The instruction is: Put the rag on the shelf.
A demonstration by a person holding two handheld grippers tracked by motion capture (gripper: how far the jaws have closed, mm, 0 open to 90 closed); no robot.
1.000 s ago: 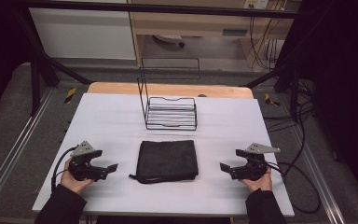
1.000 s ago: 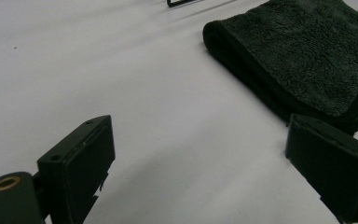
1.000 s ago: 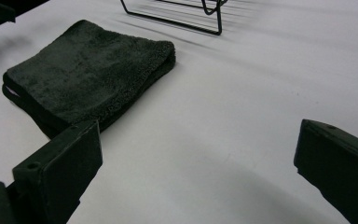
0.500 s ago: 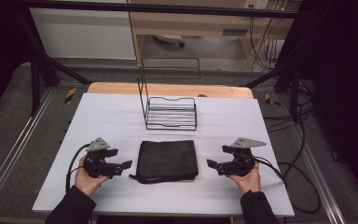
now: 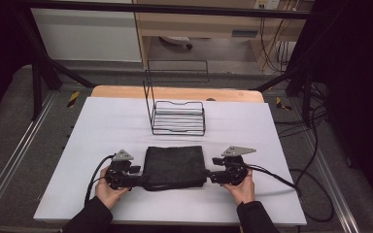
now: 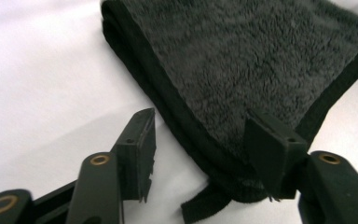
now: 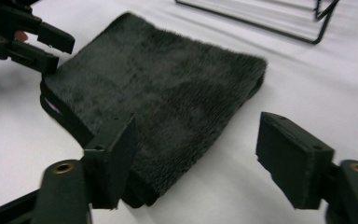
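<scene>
Folded dark towel (image 5: 175,166) flat on desk (image 5: 102,126), between claws. Left claw (image 6: 200,140) agape astride near corner, right claw (image 7: 200,154) agape astride opposite edge: nothing gripped, poised for two-sided pickup.

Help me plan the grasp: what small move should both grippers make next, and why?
Probably close both. The left gripper and right gripper are open, each straddling a near corner of the folded dark towel, which lies flat on the white table.
</scene>
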